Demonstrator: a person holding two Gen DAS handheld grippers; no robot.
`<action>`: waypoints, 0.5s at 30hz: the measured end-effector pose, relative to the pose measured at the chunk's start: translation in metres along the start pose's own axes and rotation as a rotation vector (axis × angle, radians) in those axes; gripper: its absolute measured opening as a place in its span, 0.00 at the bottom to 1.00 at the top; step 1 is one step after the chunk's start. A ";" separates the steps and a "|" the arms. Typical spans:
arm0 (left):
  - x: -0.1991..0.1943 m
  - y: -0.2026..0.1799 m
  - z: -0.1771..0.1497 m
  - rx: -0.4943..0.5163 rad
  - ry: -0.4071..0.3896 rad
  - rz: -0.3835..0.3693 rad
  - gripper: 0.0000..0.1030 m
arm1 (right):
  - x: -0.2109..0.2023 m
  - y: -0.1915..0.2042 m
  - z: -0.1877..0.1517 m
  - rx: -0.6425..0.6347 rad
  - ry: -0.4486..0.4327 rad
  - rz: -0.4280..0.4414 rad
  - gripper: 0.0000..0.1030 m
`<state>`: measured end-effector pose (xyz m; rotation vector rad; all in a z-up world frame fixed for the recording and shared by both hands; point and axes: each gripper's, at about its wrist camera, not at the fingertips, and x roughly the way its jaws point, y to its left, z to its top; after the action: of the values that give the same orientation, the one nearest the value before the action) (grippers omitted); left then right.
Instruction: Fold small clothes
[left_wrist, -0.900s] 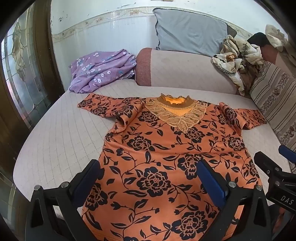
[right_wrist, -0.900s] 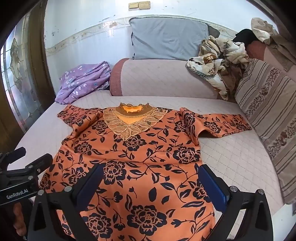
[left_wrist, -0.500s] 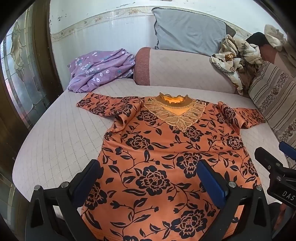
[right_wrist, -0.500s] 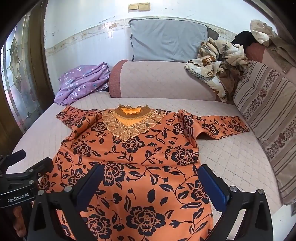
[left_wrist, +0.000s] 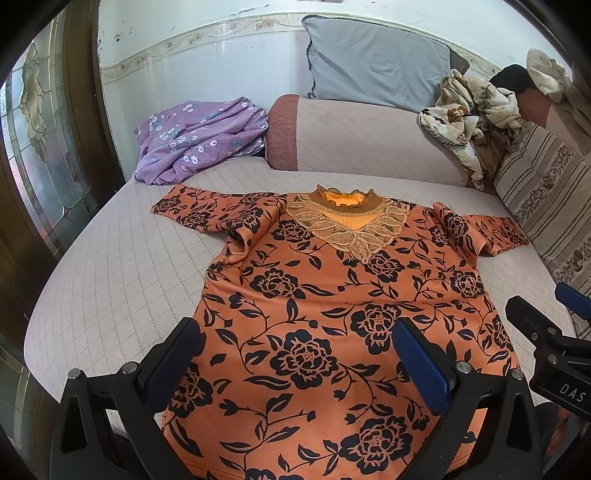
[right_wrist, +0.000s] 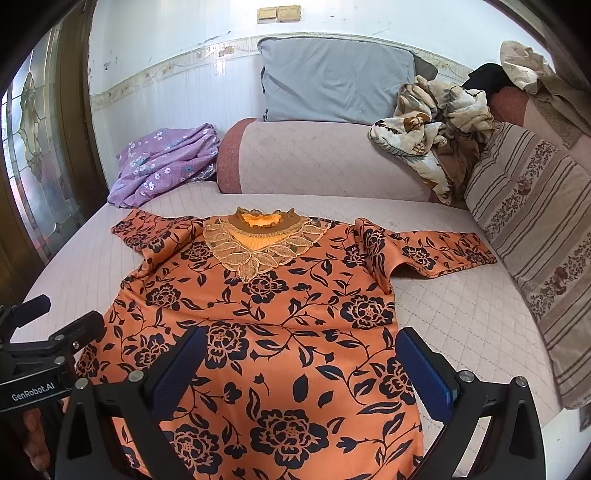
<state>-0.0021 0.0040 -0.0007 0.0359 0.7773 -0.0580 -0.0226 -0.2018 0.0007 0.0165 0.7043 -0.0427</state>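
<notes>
An orange top with black flowers (left_wrist: 317, 317) lies flat, front up, on the quilted bed, lace collar (left_wrist: 347, 221) at the far end and both sleeves spread out. It also shows in the right wrist view (right_wrist: 280, 325). My left gripper (left_wrist: 295, 354) is open and empty, held above the hem's left part. My right gripper (right_wrist: 303, 358) is open and empty above the hem's right part. Each gripper shows at the edge of the other's view, the right gripper (left_wrist: 550, 332) and the left gripper (right_wrist: 44, 328).
The bed (left_wrist: 110, 280) has a pink bolster (left_wrist: 369, 144) at its far end. A purple flowered cloth (left_wrist: 195, 136) lies at the far left, a grey pillow (left_wrist: 376, 62) behind, a crumpled blanket (left_wrist: 472, 114) and a striped cushion (right_wrist: 539, 236) at the right. A glass door (left_wrist: 40, 147) stands at the left.
Both grippers have drawn slightly back and up from the top, so it sits a bit lower and farther in view. Both stay open. The top has not moved.
</notes>
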 end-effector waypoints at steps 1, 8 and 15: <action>0.000 0.000 0.000 0.000 0.000 0.000 1.00 | 0.000 0.000 0.000 -0.001 -0.001 -0.001 1.00; 0.000 0.000 -0.001 -0.001 -0.001 0.002 1.00 | 0.001 0.001 0.000 -0.001 0.001 0.001 1.00; 0.000 0.000 -0.001 0.000 -0.001 0.001 1.00 | 0.002 0.001 -0.001 -0.005 0.009 0.003 1.00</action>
<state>-0.0024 0.0041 -0.0015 0.0364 0.7761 -0.0572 -0.0215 -0.2005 -0.0013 0.0126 0.7130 -0.0384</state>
